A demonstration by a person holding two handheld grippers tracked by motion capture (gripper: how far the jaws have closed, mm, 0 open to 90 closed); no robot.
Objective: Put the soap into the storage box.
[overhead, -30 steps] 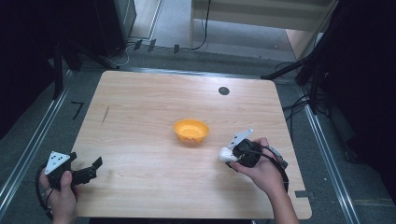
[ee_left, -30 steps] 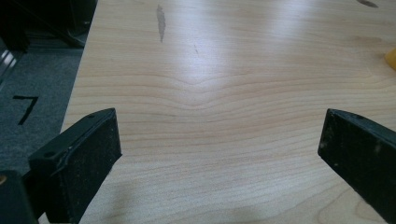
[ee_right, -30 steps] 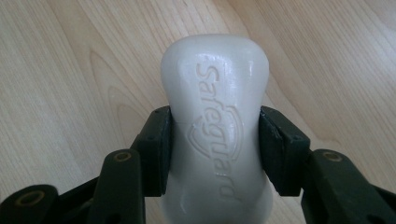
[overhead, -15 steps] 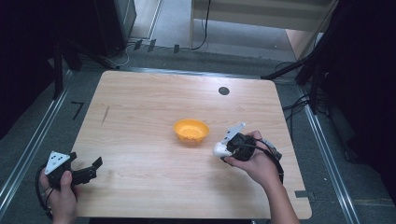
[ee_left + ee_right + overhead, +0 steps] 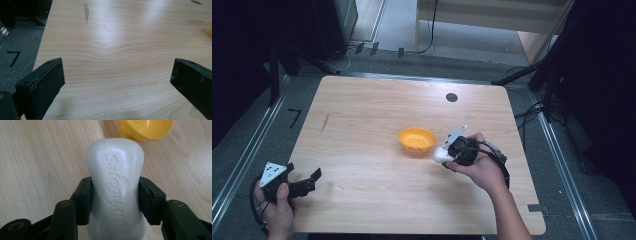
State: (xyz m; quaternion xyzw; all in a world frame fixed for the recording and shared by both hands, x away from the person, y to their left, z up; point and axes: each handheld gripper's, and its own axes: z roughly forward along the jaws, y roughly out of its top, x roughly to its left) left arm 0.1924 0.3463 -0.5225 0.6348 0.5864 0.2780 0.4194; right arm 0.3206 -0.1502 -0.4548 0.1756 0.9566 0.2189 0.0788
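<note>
Carrying the white soap bar [image 5: 441, 155], the right hand-held gripper [image 5: 447, 156] is sliding up the bench [image 5: 372, 120] toward the orange bowl [image 5: 416, 139], and it is now sitting closer to the bowl than a second ago. Over on the near left corner, the left hand-held gripper [image 5: 309, 181] is staying where it was.

Looking along the right gripper's jaws, the soap bar [image 5: 115, 187] is lying with its long axis in line with them, its rounded end pointing forward at the orange bowl [image 5: 146, 128], embossed lettering facing up. Both pads are pressing its waist from either side, so the jaws are pinching the soap. From above, the bar's free end is poking out to the left, just beside the bowl's right rim and not touching it.

The right hand [image 5: 479, 167] is wrapping the gripper body, forearm coming in from the bottom right edge, gripper aimed up and left. The left hand [image 5: 274, 207] is resting at the near left corner, jaws spread wide with bare wood between them.

Plenty of open bench is lying left of the bowl and beyond it; the right edge is sitting near the right wrist.
</note>
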